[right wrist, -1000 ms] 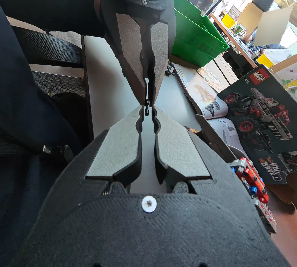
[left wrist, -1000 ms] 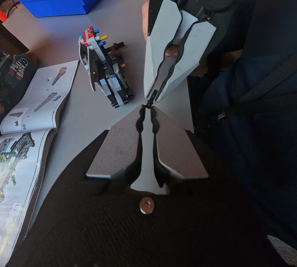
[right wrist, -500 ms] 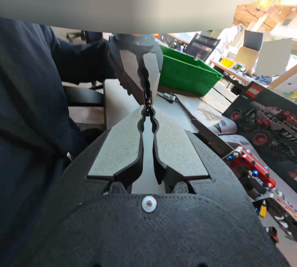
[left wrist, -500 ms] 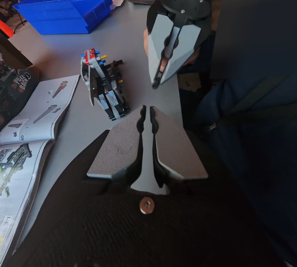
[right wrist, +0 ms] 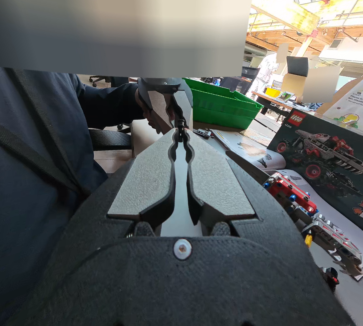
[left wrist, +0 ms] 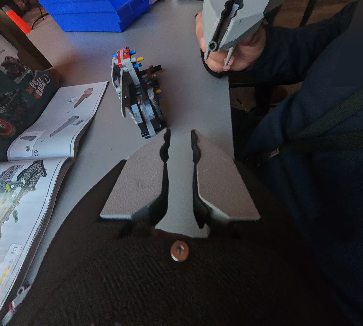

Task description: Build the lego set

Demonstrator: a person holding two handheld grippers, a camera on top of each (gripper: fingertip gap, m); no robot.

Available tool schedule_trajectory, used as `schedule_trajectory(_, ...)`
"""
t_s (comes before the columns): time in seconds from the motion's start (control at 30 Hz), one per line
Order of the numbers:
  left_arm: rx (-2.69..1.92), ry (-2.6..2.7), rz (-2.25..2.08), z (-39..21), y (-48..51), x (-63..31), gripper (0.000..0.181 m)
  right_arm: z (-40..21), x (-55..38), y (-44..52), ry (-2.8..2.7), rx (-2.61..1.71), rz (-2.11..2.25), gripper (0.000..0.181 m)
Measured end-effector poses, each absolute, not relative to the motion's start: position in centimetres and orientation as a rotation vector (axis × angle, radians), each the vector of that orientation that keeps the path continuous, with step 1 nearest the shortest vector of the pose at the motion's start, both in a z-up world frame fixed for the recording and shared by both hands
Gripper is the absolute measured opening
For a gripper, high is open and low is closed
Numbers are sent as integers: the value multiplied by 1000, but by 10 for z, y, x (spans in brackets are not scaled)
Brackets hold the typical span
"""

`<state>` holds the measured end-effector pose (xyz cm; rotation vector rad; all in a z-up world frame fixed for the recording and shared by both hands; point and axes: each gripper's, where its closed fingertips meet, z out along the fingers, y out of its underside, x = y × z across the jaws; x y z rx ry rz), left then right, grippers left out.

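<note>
One grey table [left wrist: 182, 45], everything below resting on or held over it.

Bins, two sets: blue bin [left wrist: 94, 0] at the far corner, seemingly one nested in another; green bin [right wrist: 220, 106], likewise stacked. Contents of either cannot be made out from here.

One set box [right wrist: 322, 157], dark, printed with a red-wheeled truck, standing along the table's edge beside the booklets.

Instruction booklets, two seen: one open booklet [left wrist: 49, 132] near the model, a second booklet [right wrist: 241, 143] lying flat in front of the green bin.

One partly built lego model [left wrist: 135, 92], black frame with grey beams, a red piece on top, blue and yellow pins sticking out; it stands on the table between the open booklet and the person's side.

Grippers, two. Left gripper [left wrist: 180, 134]: fingers parted by a narrow gap, nothing between them, tips just beside the model's base. Right gripper [right wrist: 180, 136]: fingers pinched on one small black pin [right wrist: 180, 126], raised clear of the table.

A few loose small parts [right wrist: 203, 133] by the second booklet, too small to count.
</note>
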<state>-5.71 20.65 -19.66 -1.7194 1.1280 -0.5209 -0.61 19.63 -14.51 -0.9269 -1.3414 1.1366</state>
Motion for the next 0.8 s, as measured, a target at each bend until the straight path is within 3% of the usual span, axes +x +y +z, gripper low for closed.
schedule_trajectory(0.23,-1686,1112,-477,-184,214,-44,19,-164,-2,219,-1322,-1161,1055,1)
schedule_trajectory(0.4,-1702,1028,-415,-164,247,-60,33,-189,29,258,-1201,-1492,902,1)
schedule_trajectory(0.5,-1791,1059,-596,-170,259,-53,59,-204,43,281,-1128,-1644,812,1)
schedule_trajectory(0.8,-1808,1275,-711,-172,273,-30,74,-223,38,309,-1138,-1783,716,1)
